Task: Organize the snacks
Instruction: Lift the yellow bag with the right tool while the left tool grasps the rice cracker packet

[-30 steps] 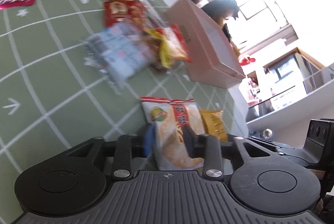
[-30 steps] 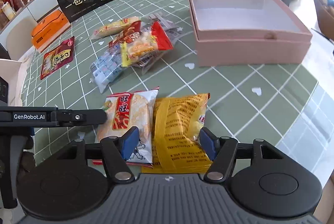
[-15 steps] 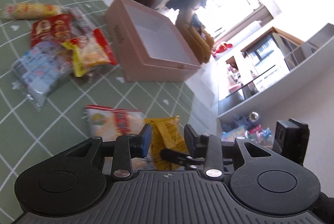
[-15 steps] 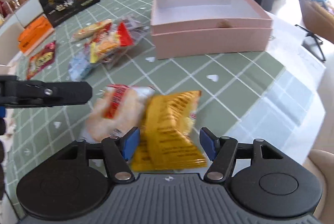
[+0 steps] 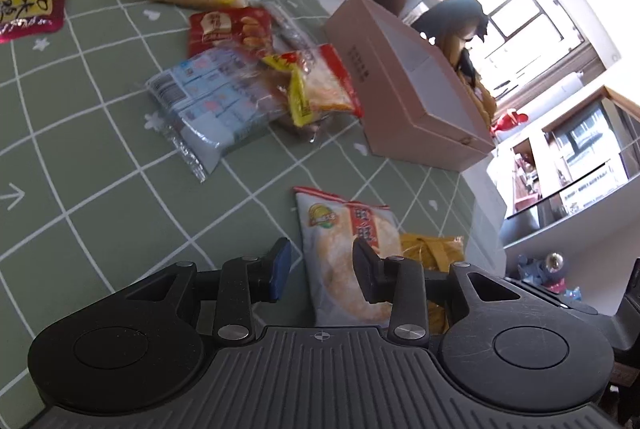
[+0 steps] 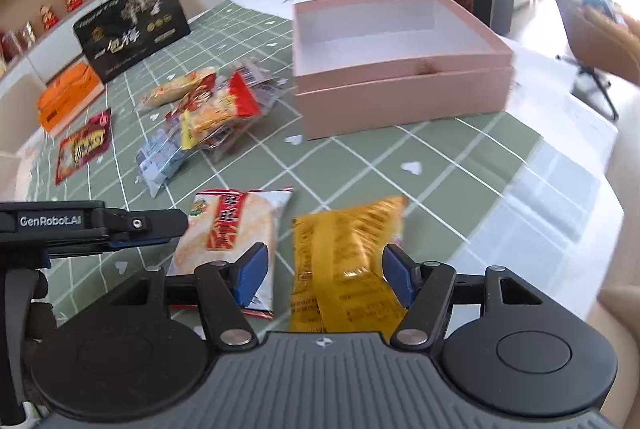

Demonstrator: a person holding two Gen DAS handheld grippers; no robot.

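Yellow snack packet [image 6: 344, 261] between open right tool [image 6: 324, 271] fingers, lengthwise toward pink box [image 6: 400, 69]

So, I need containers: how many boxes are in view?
3: open pink box at right, black box at the far end of the table, orange box left of it. More may be hidden.

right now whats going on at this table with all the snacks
A person with a gripper in each hand is sorting snack packets on a green checked tablecloth. The left gripper hangs open over a white rice cracker packet, the right gripper open over a yellow packet; neither is gripped. The pink box is empty, and a pile of other snacks lies beside it.
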